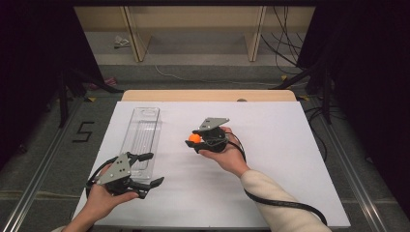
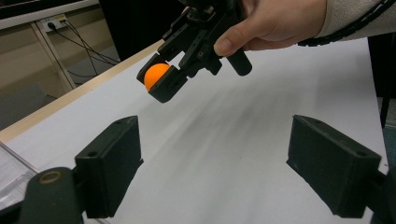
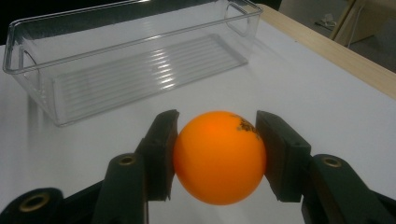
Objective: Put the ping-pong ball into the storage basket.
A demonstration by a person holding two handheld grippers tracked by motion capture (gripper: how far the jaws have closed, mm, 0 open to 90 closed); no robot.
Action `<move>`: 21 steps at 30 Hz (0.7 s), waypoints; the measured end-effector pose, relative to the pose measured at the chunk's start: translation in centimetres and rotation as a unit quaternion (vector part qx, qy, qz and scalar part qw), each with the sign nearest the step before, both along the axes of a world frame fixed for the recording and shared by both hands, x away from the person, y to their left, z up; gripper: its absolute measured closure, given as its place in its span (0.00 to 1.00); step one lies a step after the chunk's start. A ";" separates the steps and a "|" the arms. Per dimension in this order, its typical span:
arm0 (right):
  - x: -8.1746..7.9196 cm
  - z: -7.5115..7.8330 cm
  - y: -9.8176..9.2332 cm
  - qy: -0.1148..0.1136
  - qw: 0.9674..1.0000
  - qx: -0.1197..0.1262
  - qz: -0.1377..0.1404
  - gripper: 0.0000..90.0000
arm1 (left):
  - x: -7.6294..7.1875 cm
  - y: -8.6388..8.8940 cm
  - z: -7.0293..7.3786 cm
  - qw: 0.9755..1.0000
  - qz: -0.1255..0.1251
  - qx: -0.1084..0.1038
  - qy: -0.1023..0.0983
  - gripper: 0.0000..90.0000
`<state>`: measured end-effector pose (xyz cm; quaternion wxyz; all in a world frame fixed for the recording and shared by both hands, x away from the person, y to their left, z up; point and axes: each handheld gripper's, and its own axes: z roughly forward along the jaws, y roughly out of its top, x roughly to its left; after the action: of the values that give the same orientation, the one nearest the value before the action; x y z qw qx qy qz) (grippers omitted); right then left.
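the right gripper point(image 3: 217, 156) has both jaws pressed on the orange ball point(image 3: 218, 156), low centre of its own view, lifted off the white table point(image 3: 327, 107). the clear tray point(image 3: 116, 60) lies upper left there. the left gripper point(image 1: 147, 169), lower left of the high view, gapes wide with nothing in it.

One orange ball point(image 3: 219, 156), one clear tray point(image 3: 126, 60), one white table point(image 1: 270, 159), two grippers — left point(image 1: 145, 169) and right point(image 1: 193, 139) — and two hands, left point(image 1: 99, 203) and right point(image 1: 232, 157).
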<state>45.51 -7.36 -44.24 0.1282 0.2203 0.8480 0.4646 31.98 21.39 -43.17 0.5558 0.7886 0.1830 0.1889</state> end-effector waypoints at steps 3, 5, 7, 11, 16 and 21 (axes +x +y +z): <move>0.0 0.1 0.1 -0.001 1.000 0.000 0.000 0.57 | 0.0 0.0 0.0 1.000 0.000 0.000 0.000 0.19; 0.0 0.1 0.2 0.000 1.000 0.000 0.000 0.57 | 0.0 0.0 0.0 1.000 0.000 0.000 0.000 0.19; 0.0 0.1 0.3 -0.002 1.000 0.001 0.001 0.57 | 0.0 0.0 0.0 1.000 0.000 0.000 0.000 0.19; 0.0 0.1 0.4 -0.001 1.000 0.001 0.001 0.57 | 0.0 0.0 0.0 1.000 0.000 0.000 0.000 0.19; 0.1 0.2 0.6 -0.002 1.000 0.002 0.002 0.57 | 0.0 0.0 0.0 1.000 -0.001 0.000 0.000 0.19; 0.1 0.2 0.7 -0.002 1.000 0.002 0.003 0.57 | 0.0 0.0 0.0 1.000 0.000 0.001 0.000 0.19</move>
<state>45.63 -6.64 -44.04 0.1279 0.2171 0.8474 0.4674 32.00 21.38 -43.19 0.5554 0.7890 0.1824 0.1891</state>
